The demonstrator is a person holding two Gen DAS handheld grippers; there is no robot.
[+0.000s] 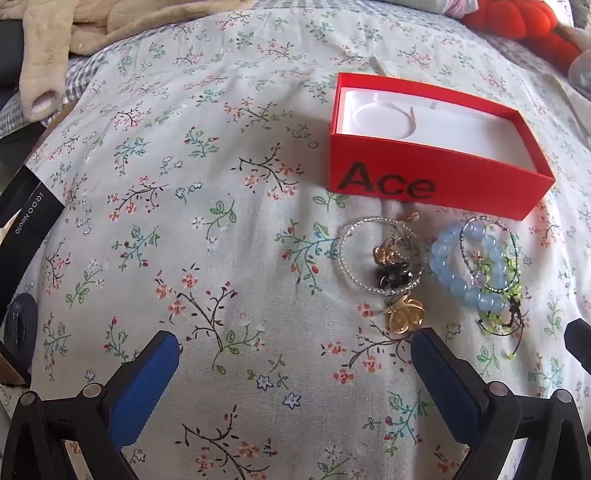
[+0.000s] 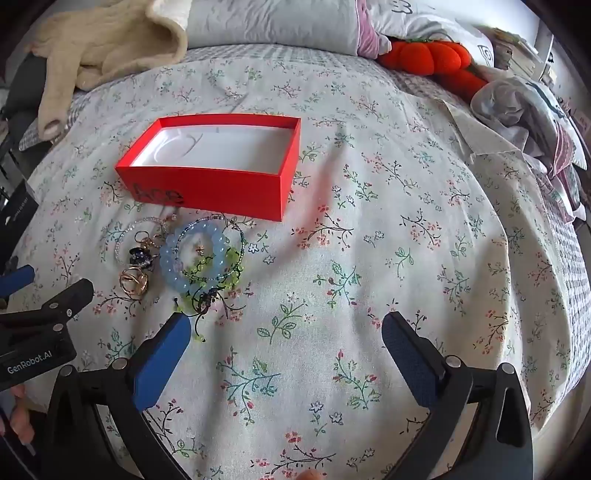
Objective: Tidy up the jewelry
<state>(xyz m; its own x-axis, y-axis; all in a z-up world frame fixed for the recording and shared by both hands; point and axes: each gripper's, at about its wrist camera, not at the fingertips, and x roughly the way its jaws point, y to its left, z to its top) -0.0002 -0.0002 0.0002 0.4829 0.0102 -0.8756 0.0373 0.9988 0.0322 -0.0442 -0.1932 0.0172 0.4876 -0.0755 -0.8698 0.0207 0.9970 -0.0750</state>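
A bed carries everything, covered by a pale bedspread (image 2: 369, 221) printed with small flower sprigs. On it sits an open red box (image 1: 424, 155) with a white moulded insert and black lettering on its long side. Just in front of the box lies a cluster of jewelry: a clear beaded bracelet (image 1: 380, 254) ringing a black flower piece (image 1: 393, 275), a gold flower piece (image 1: 402, 314) beside it, and a blue bead bracelet (image 1: 465, 266) overlapping a green beaded strand (image 1: 506, 295). Toward the far edge rest a cream plush garment (image 2: 107, 48), a grey pillow (image 2: 273, 22) and an orange pumpkin-shaped cushion (image 2: 428, 57)
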